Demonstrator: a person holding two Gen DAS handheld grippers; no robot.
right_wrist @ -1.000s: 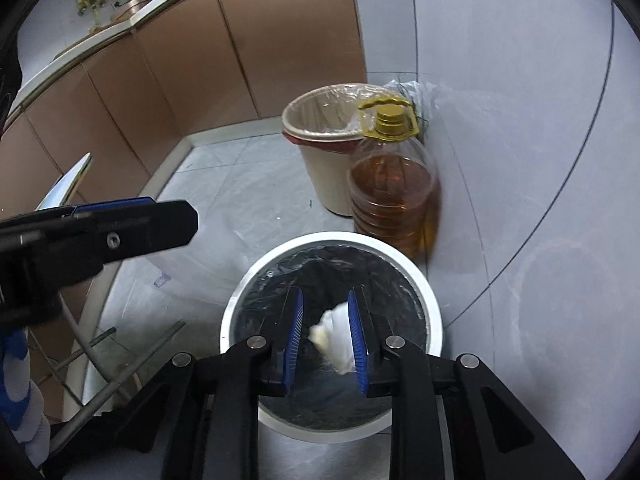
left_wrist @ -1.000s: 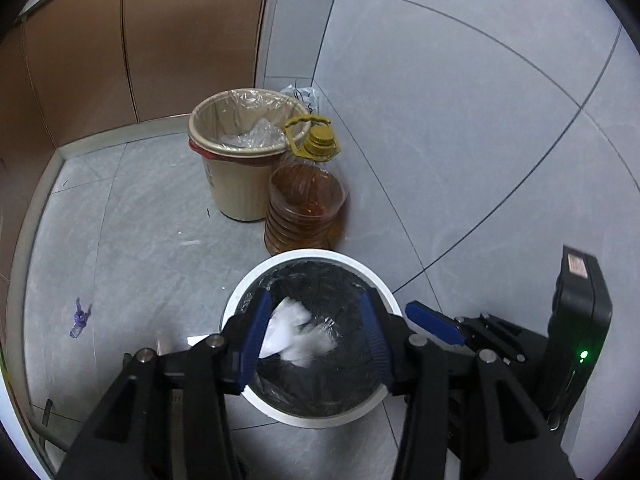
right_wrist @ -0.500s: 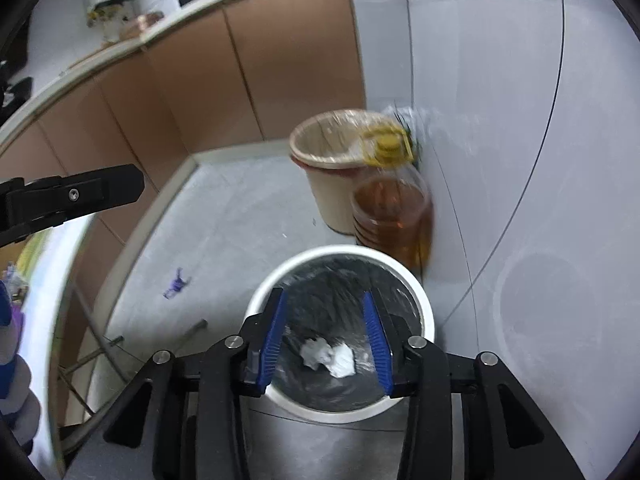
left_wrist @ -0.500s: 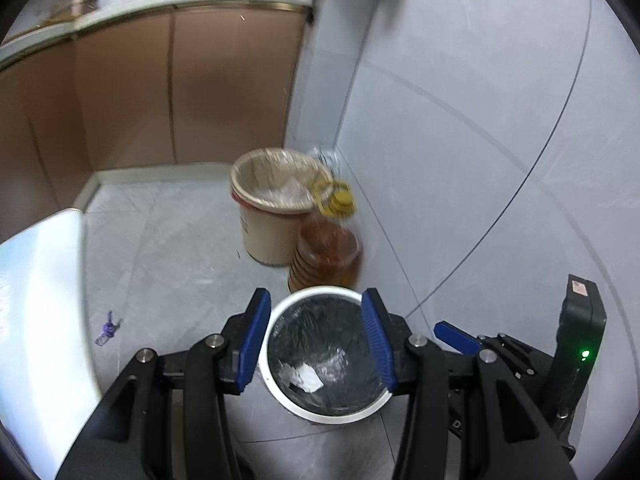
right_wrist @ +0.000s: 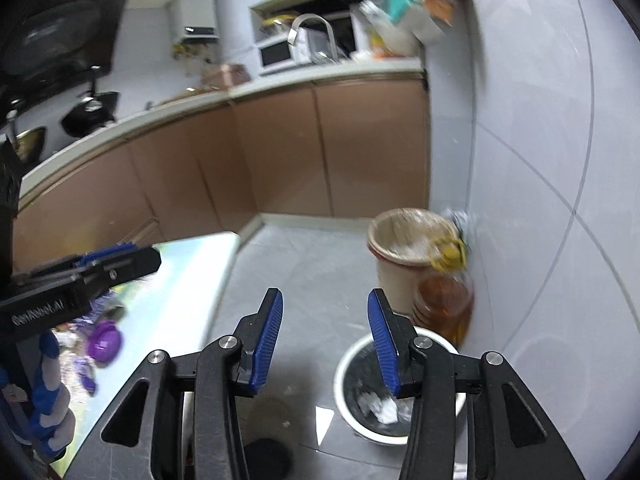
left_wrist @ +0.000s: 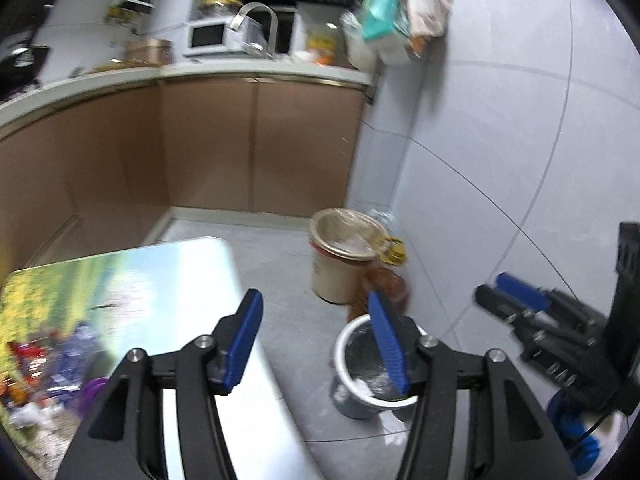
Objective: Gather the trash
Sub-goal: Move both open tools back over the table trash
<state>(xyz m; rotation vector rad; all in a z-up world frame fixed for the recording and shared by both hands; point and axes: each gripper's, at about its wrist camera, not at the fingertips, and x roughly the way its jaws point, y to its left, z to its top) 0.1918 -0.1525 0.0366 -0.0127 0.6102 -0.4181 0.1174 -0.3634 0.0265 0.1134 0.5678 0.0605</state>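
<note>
In the left wrist view, the left gripper (left_wrist: 316, 340) is held high above the floor with its blue fingers (left_wrist: 244, 340) spread wide and nothing between them. Below and to the right stands the white-rimmed bin (left_wrist: 340, 354), upright with its mouth facing up and a dark liner inside; white crumpled paper (left_wrist: 366, 388) lies at its bottom, too blurred to give a long axis. Just behind the bin sits an amber oil bottle (left_wrist: 384, 284) with a yellow cap, and behind that a beige bin (left_wrist: 336, 276) lined with clear plastic. The desk (left_wrist: 192, 276) with a printed cover fills the lower left, and the right gripper (left_wrist: 516, 300) shows at the right edge. In the right wrist view, the right gripper (right_wrist: 324, 340) likewise has its fingers (right_wrist: 268, 340) parted and empty. The white-rimmed bin (right_wrist: 344, 364) stands under the right finger, the crumpled paper (right_wrist: 380, 404) resting in a loose clump inside. The oil bottle (right_wrist: 444, 304) touches the bin's far rim, beside the beige bin (right_wrist: 396, 276). The desk (right_wrist: 188, 300) carries a purple object (right_wrist: 105, 342).
</note>
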